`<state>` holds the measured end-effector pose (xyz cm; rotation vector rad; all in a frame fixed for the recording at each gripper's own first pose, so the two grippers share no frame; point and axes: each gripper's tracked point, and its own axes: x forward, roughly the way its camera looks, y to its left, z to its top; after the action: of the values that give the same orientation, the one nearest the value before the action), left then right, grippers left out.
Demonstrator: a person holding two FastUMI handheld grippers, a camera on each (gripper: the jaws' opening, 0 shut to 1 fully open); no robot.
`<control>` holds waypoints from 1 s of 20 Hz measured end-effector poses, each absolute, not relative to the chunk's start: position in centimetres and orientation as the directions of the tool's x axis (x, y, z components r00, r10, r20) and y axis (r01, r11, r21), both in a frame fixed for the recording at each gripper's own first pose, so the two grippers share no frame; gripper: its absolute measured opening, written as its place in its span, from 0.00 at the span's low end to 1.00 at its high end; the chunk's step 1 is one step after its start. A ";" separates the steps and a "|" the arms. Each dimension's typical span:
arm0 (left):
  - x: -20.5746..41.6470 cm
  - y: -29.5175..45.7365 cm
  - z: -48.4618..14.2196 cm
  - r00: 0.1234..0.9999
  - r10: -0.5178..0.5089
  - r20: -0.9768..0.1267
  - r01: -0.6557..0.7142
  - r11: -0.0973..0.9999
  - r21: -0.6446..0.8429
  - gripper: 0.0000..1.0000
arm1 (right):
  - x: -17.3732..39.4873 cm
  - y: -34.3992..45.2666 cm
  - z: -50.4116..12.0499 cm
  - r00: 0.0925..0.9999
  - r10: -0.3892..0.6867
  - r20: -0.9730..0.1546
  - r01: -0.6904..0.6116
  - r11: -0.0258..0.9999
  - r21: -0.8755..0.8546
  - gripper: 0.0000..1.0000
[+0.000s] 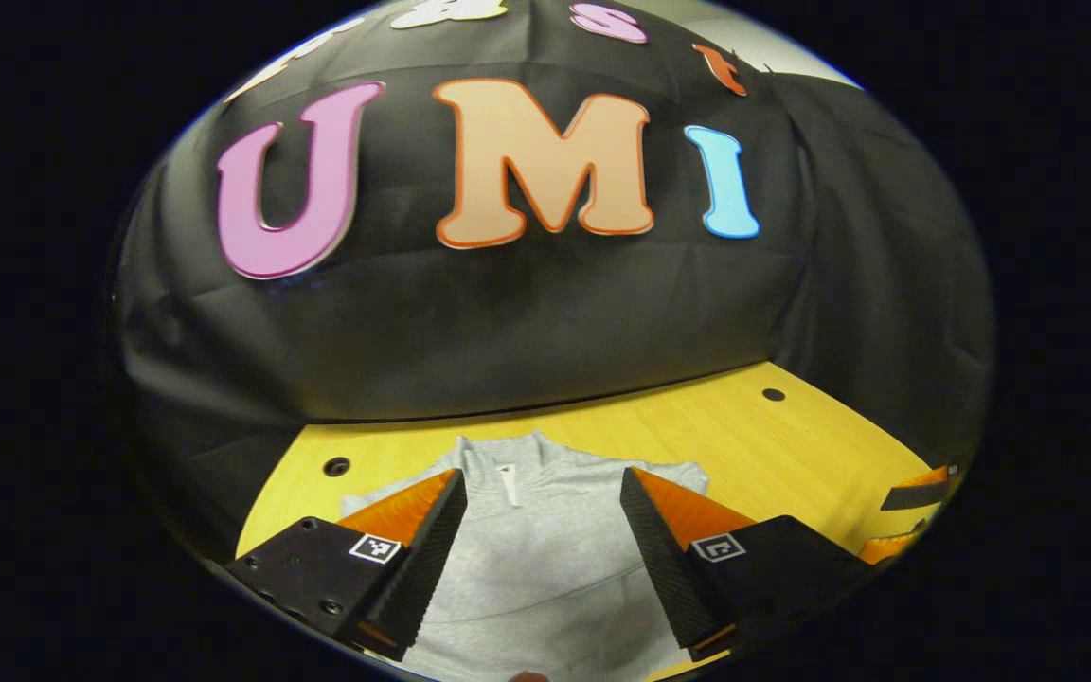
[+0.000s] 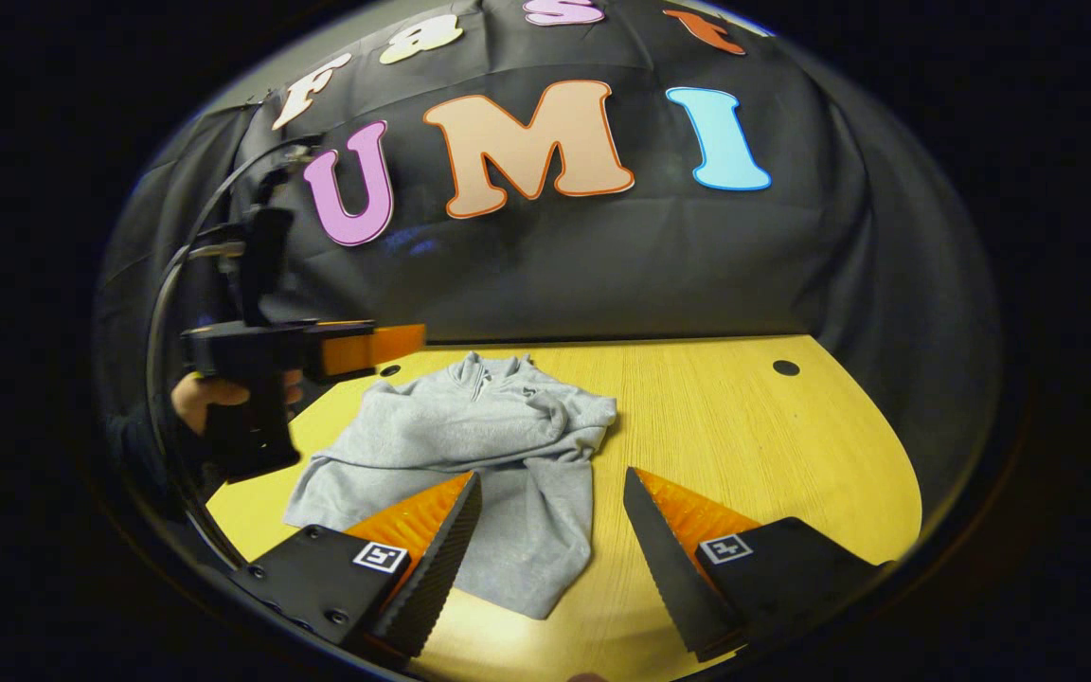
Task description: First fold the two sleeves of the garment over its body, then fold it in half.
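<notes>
On the table point(image 2: 744, 445) the garment point(image 2: 470, 445) lies flat, collar toward the far wall, its long axis running away from both tools. Directly below the left tool point(image 1: 543, 530), which is spread wide, lies the body. The right tool point(image 2: 553, 540), also spread, hovers over the garment's right edge, nearest the folded-looking sleeve point(image 2: 555, 511) there.
</notes>
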<state>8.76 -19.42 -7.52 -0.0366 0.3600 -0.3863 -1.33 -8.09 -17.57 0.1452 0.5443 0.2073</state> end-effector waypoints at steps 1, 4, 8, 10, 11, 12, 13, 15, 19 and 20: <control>8.2 -17.7 -7.5 0.870 -0.363 -0.334 0.351 0.931 -0.096 0.95 | -1.0 -7.8 -18.0 0.834 0.226 -0.504 -0.148 0.971 0.189 0.96; 6.2 -12.9 -8.6 0.878 -0.328 -0.349 0.333 0.942 -0.048 0.95 | -1.1 -7.1 -19.7 0.812 0.222 -0.541 -0.145 0.973 0.182 0.96; 2.9 -7.1 -12.4 0.865 -0.253 -0.433 0.263 0.964 -0.039 0.95 | -1.2 -6.6 -21.1 0.803 0.214 -0.556 -0.153 0.976 0.155 0.96; 0.8 -5.1 -14.5 0.848 -0.223 -0.481 0.215 0.974 -0.074 0.95 | -1.6 -6.6 -22.0 0.796 0.207 -0.569 -0.168 0.978 0.121 0.96; -0.2 -4.2 -15.7 0.834 -0.211 -0.510 0.192 0.977 -0.090 0.95 | -1.8 -6.5 -22.5 0.789 0.205 -0.579 -0.177 0.979 0.105 0.96; -1.0 -3.6 -17.1 0.822 -0.200 -0.533 0.174 0.980 -0.098 0.95 | -2.1 -6.5 -23.0 0.783 0.204 -0.588 -0.186 0.978 0.092 0.96; -1.9 -2.9 -18.2 0.811 -0.189 -0.553 0.160 0.982 -0.101 0.95 | -2.3 -6.4 -23.6 0.776 0.201 -0.598 -0.193 0.978 0.079 0.97; -3.9 -1.7 -20.3 0.783 -0.178 -0.596 0.145 0.984 -0.102 0.95 | -3.0 -6.0 -25.0 0.759 0.199 -0.620 -0.203 0.977 0.065 0.96; -7.1 -0.8 -24.3 0.716 -0.189 -0.672 0.141 0.982 -0.125 0.95 | -4.4 -5.1 -27.9 0.709 0.197 -0.678 -0.202 0.977 0.072 0.97; -7.5 -0.6 -25.3 0.702 -0.187 -0.687 0.136 0.982 -0.128 0.95 | -4.7 -5.0 -28.5 0.699 0.194 -0.689 -0.198 0.977 0.074 0.96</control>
<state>-7.49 -0.58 -25.33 -0.0696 0.7716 -0.1803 -4.70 -4.99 -28.53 -0.0058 0.7668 0.2182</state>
